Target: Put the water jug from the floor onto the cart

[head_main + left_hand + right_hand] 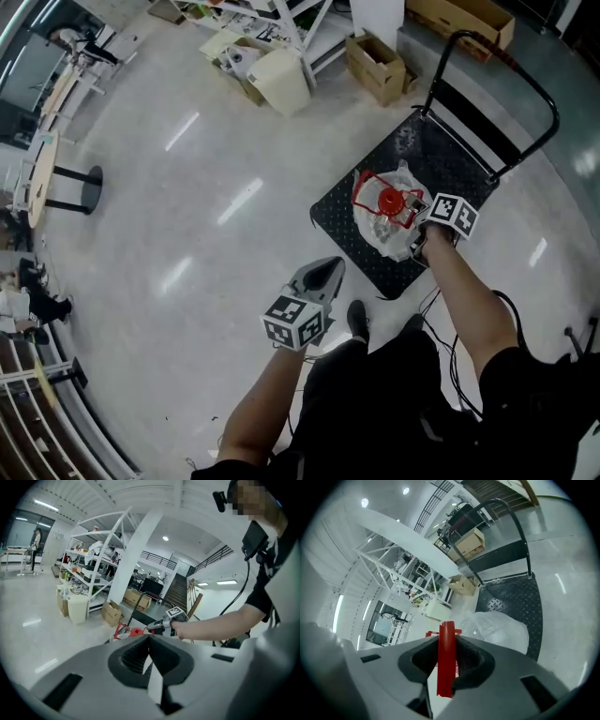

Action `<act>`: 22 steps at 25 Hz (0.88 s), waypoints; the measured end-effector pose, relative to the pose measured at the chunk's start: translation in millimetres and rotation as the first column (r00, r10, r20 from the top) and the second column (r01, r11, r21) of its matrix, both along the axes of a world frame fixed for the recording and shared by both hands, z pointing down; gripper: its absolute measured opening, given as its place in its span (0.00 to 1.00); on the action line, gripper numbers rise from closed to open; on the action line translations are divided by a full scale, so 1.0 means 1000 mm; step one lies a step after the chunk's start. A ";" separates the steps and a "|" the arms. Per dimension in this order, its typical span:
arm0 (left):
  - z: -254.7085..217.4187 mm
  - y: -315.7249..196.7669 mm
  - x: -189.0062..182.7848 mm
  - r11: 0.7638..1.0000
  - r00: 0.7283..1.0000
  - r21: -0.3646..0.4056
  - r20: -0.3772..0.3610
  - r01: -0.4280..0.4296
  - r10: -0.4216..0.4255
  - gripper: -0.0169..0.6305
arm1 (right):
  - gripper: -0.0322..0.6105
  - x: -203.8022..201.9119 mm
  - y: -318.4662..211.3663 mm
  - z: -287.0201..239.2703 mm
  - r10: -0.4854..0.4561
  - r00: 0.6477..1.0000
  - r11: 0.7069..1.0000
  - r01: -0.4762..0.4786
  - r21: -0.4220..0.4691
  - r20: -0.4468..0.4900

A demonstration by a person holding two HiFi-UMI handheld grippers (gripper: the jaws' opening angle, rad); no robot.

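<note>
The water jug [382, 223] is clear plastic with a red cap and a red carry handle [371, 184]. It stands on the black deck of the cart [455, 159], near its front edge. My right gripper [419, 217] is at the jug's right side, shut on the red handle [446, 663], which runs up between its jaws, with the jug body [501, 627] just beyond. My left gripper [326, 270] hangs over the floor left of the cart, jaws together and empty. In the left gripper view the jug's red cap [136, 631] shows beyond its tips [150, 639].
The cart's black push handle [525, 84] rises at its far end. Cardboard boxes [375, 66], a white bin [281, 80] and a white shelf frame [300, 23] stand beyond the cart. A round table base [84, 187] is at far left. Cables [441, 300] lie by my feet.
</note>
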State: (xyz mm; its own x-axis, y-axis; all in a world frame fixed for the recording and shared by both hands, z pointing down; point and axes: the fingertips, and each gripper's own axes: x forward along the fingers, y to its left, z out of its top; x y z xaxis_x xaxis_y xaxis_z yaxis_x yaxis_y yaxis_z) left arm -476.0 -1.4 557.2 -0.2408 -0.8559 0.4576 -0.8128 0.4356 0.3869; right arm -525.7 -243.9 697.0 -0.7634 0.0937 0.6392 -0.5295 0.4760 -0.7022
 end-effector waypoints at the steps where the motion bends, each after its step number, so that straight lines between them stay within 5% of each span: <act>1: 0.001 0.006 -0.001 1.000 1.000 -0.005 -0.004 0.011 -0.011 0.03 | 0.17 -0.008 0.007 0.003 -0.017 1.000 1.000 0.017 -0.006 -0.004; 12: 0.015 0.021 -0.002 0.998 0.998 -0.029 -0.040 0.052 -0.053 0.03 | 0.17 -0.009 -0.001 0.029 -0.039 0.999 0.999 0.039 -0.027 0.016; 17: 0.010 0.002 0.011 1.000 0.999 0.011 -0.034 -0.012 0.012 0.03 | 0.18 0.024 -0.033 0.040 0.043 0.999 0.999 -0.043 -0.023 -0.015; 22: 0.003 -0.023 0.017 0.998 0.998 0.013 -0.019 -0.056 0.056 0.03 | 0.19 0.023 -0.036 0.043 -0.016 1.000 1.000 0.016 0.026 -0.019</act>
